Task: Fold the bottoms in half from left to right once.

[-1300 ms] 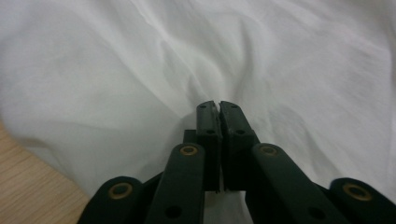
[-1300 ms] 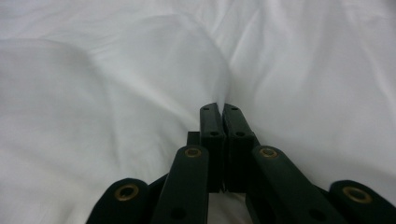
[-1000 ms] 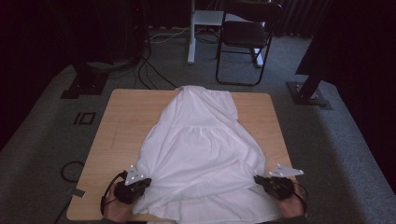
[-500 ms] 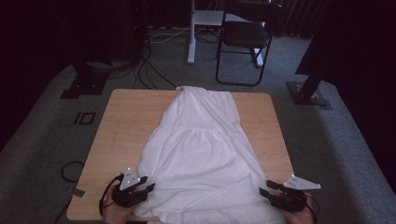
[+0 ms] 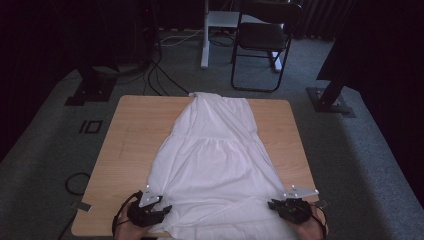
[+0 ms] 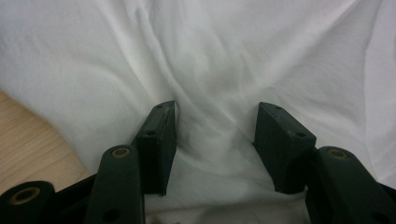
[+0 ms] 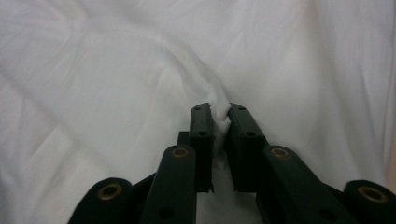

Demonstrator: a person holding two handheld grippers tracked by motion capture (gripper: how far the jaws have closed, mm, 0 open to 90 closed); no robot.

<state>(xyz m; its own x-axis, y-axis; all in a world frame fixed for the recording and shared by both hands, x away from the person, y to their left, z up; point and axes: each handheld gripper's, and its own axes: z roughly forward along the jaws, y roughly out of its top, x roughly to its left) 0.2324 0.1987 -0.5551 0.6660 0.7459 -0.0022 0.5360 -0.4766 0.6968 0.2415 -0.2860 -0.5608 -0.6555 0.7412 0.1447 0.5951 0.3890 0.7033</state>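
Two grippers work at one white dress (image 5: 215,160), which lies spread flat on one wooden table (image 5: 135,130). The narrow top of the dress reaches the far edge, and the wide hem runs along the near edge, close to the person's hands.

At the near left corner of the hem sits the left gripper (image 5: 162,209). In its own view (image 6: 215,140) the two black jaws stand apart, having just been opening, with dress cloth lying slack in the gap and neither pad pressing on it. A strip of bare table (image 6: 28,140) shows at the left of that view.

At the near right corner of the hem sits the right gripper (image 5: 274,204). In its own view (image 7: 219,135) the two jaws have just been closing and now stand almost together, pinching a small bunched fold of the dress (image 7: 116,70) between the pads. Creases fan out from that pinch across the cloth.

One hand shows beneath each gripper at the bottom edge of the high view, and one cable loops from each. Each gripper carries one grey three-cornered plate on top.

Beyond the table, on grey carpet, stands one black folding chair (image 5: 262,45) beside one white table leg (image 5: 205,35). Two dark stand bases rest on the floor, one at the left (image 5: 92,92) and one at the right (image 5: 332,97). Several black cables (image 5: 160,75) trail across the carpet behind the table.
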